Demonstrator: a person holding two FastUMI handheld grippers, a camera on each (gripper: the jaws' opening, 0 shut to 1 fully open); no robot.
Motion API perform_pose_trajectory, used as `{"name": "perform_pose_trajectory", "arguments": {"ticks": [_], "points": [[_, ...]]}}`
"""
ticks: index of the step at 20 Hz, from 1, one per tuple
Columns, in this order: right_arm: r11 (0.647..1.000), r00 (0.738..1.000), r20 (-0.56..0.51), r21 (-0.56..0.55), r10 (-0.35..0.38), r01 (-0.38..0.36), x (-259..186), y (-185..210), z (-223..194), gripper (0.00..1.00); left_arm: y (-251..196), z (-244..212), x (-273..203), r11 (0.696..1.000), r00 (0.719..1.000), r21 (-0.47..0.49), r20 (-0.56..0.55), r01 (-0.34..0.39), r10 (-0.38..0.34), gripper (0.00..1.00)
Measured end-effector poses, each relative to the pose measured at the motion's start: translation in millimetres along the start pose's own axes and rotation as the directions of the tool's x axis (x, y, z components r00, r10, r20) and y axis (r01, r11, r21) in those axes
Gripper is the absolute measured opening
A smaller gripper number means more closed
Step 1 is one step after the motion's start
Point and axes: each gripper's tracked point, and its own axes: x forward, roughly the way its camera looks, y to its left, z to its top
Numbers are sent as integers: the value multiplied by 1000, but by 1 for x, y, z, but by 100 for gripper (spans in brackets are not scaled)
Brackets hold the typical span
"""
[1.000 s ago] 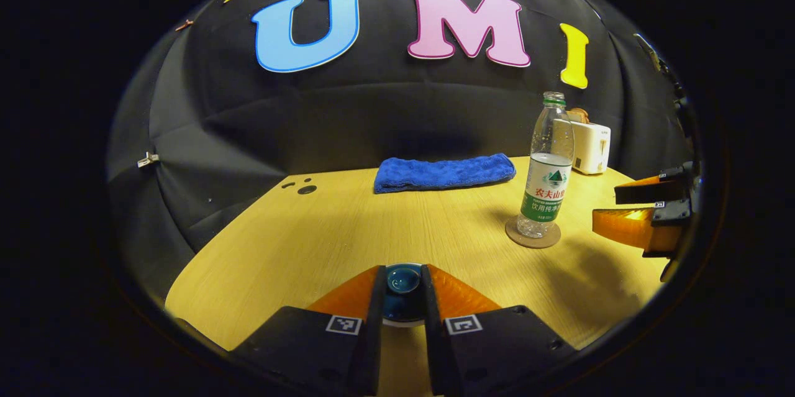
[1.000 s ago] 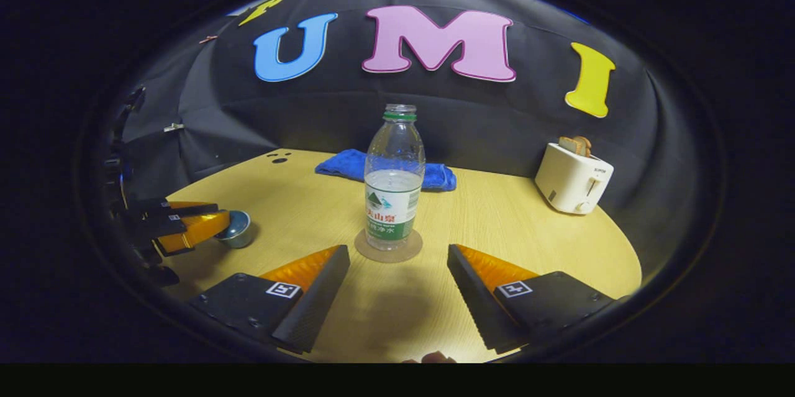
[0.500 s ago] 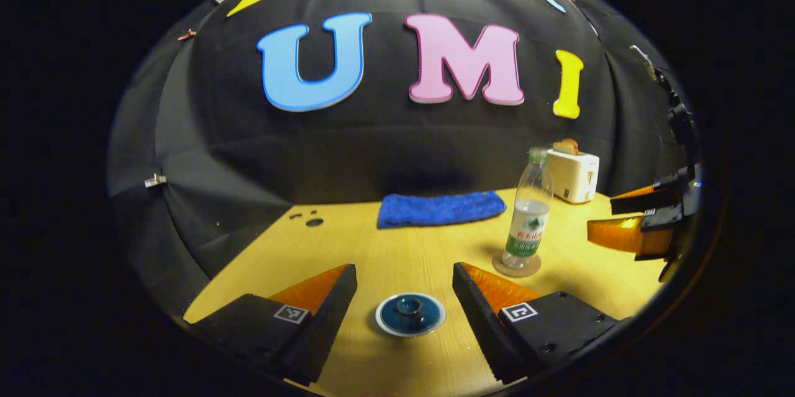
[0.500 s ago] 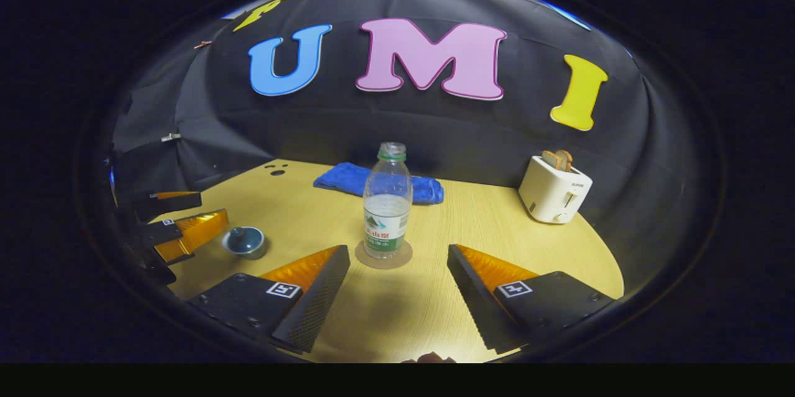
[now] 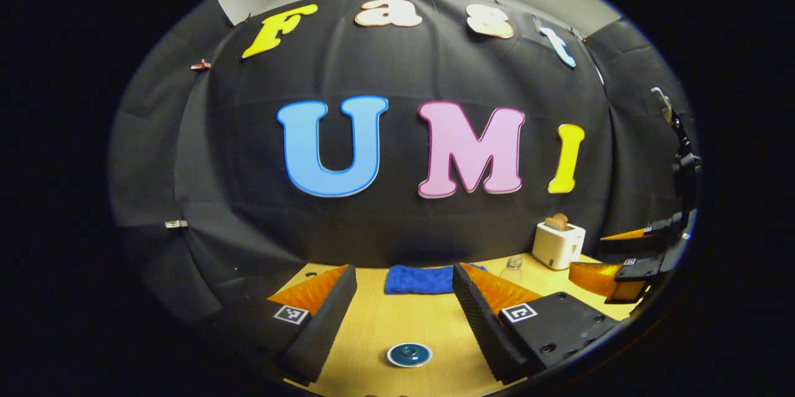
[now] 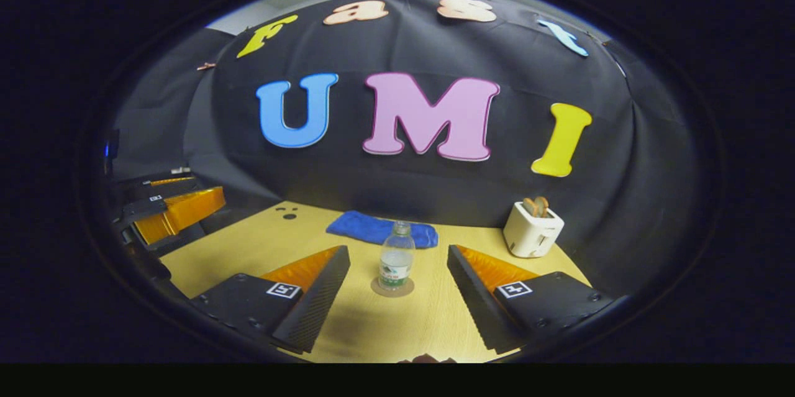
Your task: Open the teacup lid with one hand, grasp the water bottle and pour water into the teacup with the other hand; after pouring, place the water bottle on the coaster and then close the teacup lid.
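Note:
The teacup (image 5: 410,355) stands on the wooden table (image 5: 379,322) with its dark blue lid on, low between the fingers of my left gripper (image 5: 404,268), which is open and raised well clear of it. The water bottle (image 6: 396,257), part full, stands upright on the round coaster (image 6: 392,287). My right gripper (image 6: 397,249) is open, with the bottle some way ahead between its fingers. The bottle's top (image 5: 513,264) peeks out behind a finger in the left gripper view. Each gripper shows at the edge of the other's view: right gripper (image 5: 627,260), left gripper (image 6: 168,207).
A folded blue towel (image 6: 379,229) lies at the back of the table by the black cloth wall. A white toaster (image 6: 531,229) with bread in it stands at the back right. Small dark holes (image 6: 289,215) mark the table's back left.
My left gripper let go of the lid, which now rests on the teacup, and opened. Both grippers drew back and up from the table, so cup and bottle look smaller.

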Motion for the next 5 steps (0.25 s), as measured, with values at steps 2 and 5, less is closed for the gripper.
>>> {"name": "perform_pose_trajectory", "arguments": {"ticks": [2,5], "points": [[1000,999,40,16,-6,5,-13,2,19,98,-9,24,-12,999,999,-14,38,39,-38,97],[999,995,84,12,-45,44,-30,-7,36,98,-17,42,-31,996,995,-42,65,73,-70,97]]}}
